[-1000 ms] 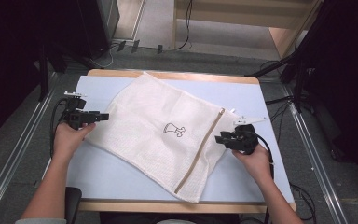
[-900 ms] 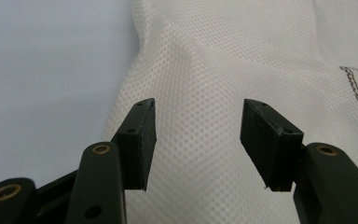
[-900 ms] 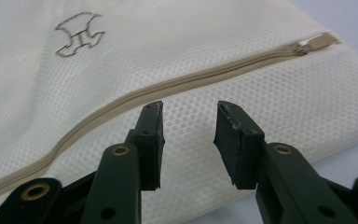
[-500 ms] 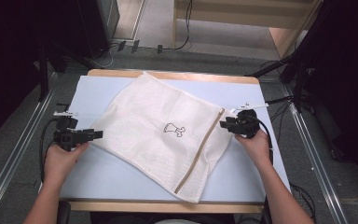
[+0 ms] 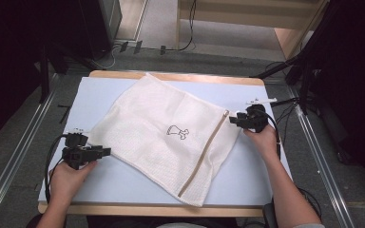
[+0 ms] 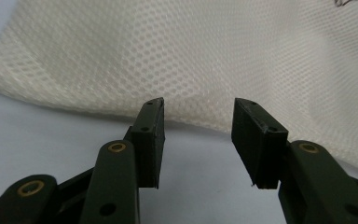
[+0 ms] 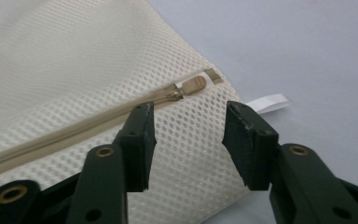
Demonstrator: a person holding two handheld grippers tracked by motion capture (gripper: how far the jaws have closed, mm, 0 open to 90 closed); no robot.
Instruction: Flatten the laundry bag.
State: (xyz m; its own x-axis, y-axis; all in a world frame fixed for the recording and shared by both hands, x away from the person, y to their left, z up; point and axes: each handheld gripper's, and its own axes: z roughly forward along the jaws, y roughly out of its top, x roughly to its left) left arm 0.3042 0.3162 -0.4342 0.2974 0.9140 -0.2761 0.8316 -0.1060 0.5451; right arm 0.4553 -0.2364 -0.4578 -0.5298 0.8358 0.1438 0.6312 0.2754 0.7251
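Pale blue counter carries the mesh bag flat, zipper shut. My left tongs have been closing, right tongs opening; both part-open and empty at its edges. Nothing gripped yet.

Claw parted, mesh bag edge ahead

Black fingers (brass rivets), trailing cables

The bag is of cream mesh cloth, rough, with small holes. Its zipper has a shiny metal pull on a smooth woven tape. The table has a matt, smooth pale blue top and a wooden edge. Each tool is of matt black plastic.
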